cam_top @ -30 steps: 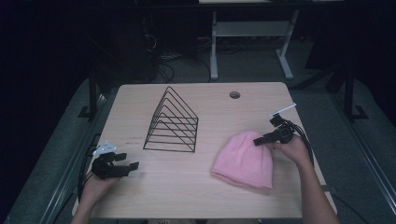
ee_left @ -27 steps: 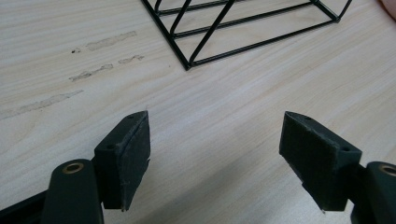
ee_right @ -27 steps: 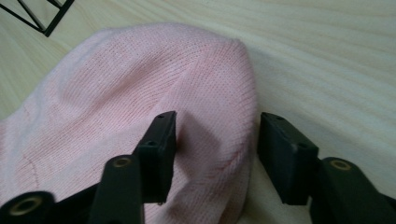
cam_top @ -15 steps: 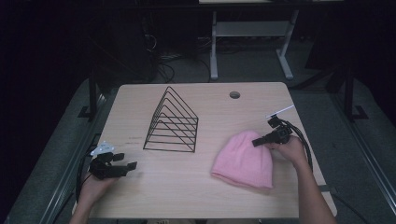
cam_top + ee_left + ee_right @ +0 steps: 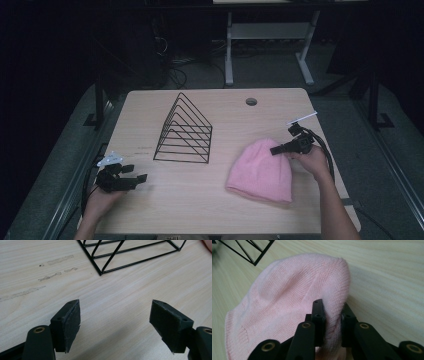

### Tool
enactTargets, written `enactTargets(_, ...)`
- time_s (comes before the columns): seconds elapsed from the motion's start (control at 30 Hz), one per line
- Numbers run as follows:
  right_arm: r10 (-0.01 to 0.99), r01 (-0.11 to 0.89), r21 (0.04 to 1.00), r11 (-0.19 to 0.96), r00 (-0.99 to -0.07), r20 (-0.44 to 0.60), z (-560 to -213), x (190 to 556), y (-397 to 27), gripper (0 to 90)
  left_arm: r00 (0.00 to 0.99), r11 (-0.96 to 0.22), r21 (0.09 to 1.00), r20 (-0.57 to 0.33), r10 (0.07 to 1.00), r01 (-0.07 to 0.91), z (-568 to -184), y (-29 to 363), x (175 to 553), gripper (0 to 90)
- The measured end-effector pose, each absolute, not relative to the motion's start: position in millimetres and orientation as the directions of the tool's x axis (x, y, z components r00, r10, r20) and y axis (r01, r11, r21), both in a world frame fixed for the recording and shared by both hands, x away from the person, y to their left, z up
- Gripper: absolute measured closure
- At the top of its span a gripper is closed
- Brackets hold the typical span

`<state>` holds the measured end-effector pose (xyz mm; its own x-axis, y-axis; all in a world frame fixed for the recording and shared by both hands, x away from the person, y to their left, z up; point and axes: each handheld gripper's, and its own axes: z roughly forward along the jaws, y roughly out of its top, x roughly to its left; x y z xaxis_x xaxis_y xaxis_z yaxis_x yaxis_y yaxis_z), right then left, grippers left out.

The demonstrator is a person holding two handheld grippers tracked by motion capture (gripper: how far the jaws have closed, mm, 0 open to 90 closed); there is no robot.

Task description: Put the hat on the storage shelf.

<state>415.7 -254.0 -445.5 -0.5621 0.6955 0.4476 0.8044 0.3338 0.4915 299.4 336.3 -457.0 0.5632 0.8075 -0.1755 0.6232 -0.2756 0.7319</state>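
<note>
— What's the left hand-held gripper doing at the near left of the pale wooden desk?

— Its jaws gape wide over bare wood, grasping nothing, with the black wire triangular rack beyond.

— And the right hand-held gripper?

— Its jaws have just been closing and now pinch a fold of the pink knitted beanie, which lies flat on the desk's right side, just beside the rack.
</note>
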Motion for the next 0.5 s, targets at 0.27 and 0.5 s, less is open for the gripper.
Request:
enactTargets(0.27, 0.678, 0.772, 0.528, 0.353, -0.600, 0.425, -424, 415, -247, 78.5, 0.567, -0.278, 0.731, -0.178, 0.804, 0.624, -455, 337, 298, 25.0)
enactTargets(0.5, 0.665, 0.745, 0.569, 0.348, -0.624, 0.410, -404, 413, -247, 78.5, 0.574, -0.283, 0.732, -0.178, 0.799, 0.620, -455, 336, 299, 25.0)
